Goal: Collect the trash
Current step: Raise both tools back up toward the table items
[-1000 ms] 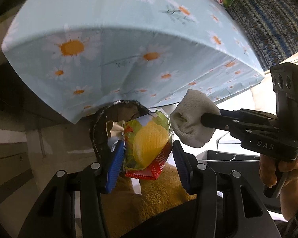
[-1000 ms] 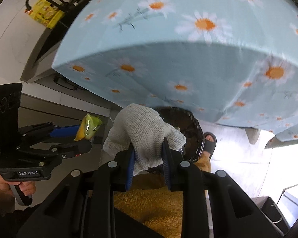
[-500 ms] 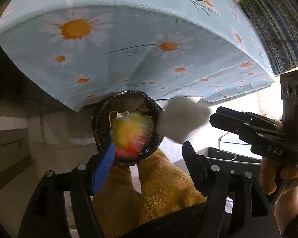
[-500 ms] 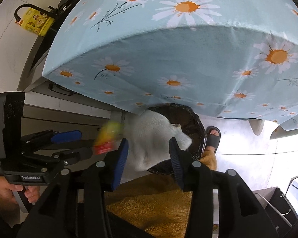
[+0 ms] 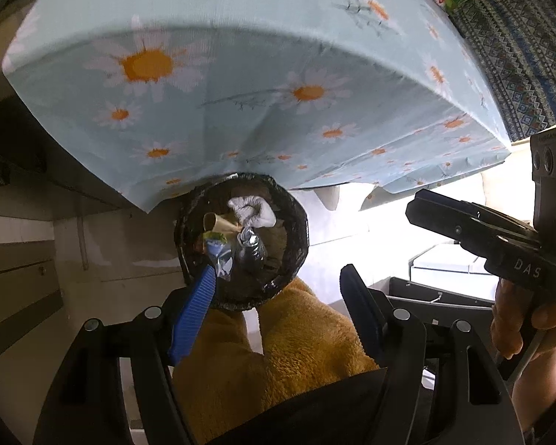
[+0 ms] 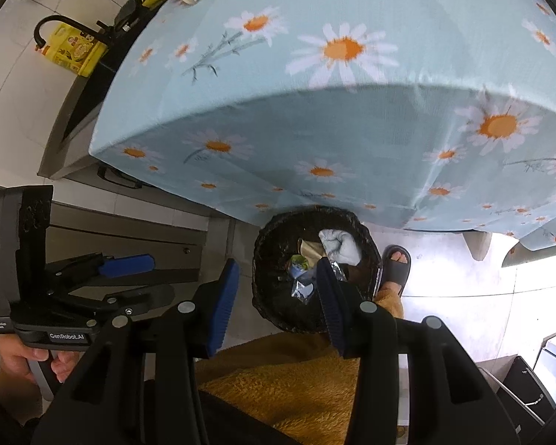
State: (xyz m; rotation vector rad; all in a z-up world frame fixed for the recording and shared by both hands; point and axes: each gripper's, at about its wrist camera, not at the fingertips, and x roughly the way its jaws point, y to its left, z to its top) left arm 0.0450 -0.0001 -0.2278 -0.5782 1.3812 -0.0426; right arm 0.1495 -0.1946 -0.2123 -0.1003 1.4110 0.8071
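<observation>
My left gripper (image 5: 278, 296) hangs with fingers spread and empty right above the bin (image 5: 241, 241), and my right gripper (image 6: 274, 296) is spread too, so nothing snags. The white wad (image 5: 254, 211), foil wrapper (image 5: 220, 256) and cardboard scrap (image 5: 220, 224) lie inside, under the daisy tablecloth (image 5: 241, 74) edge.

"DAS" marks the right gripper (image 5: 444, 218); "GenRobot.AI" marks the left gripper (image 6: 141, 278).
</observation>
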